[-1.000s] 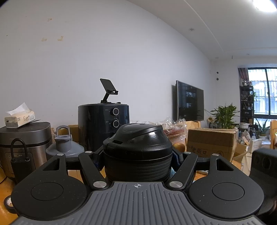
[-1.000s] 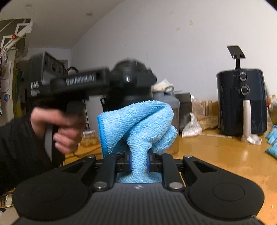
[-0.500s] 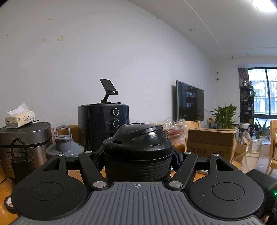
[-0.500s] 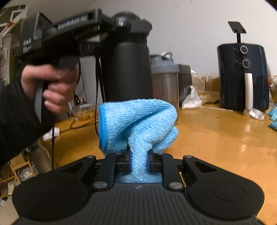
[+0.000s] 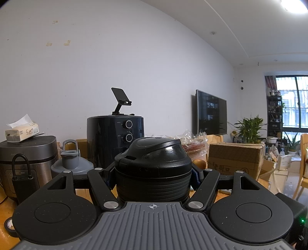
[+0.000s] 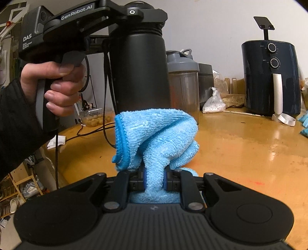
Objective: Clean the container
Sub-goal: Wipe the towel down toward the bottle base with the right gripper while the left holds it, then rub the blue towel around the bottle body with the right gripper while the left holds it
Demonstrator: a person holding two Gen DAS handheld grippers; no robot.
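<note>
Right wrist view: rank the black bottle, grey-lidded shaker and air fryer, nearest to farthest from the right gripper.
1. black bottle, straight ahead of the right gripper, behind the blue cloth it clamps.
2. grey-lidded shaker, behind the bottle, slightly right.
3. air fryer, far right by the wall.

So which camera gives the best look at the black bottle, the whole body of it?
The right wrist view: the black bottle shows upright from its neck down its side, gripped at the top by the left gripper, with the blue cloth covering its base. The left wrist view shows only the lid and ribbed collar.
</note>
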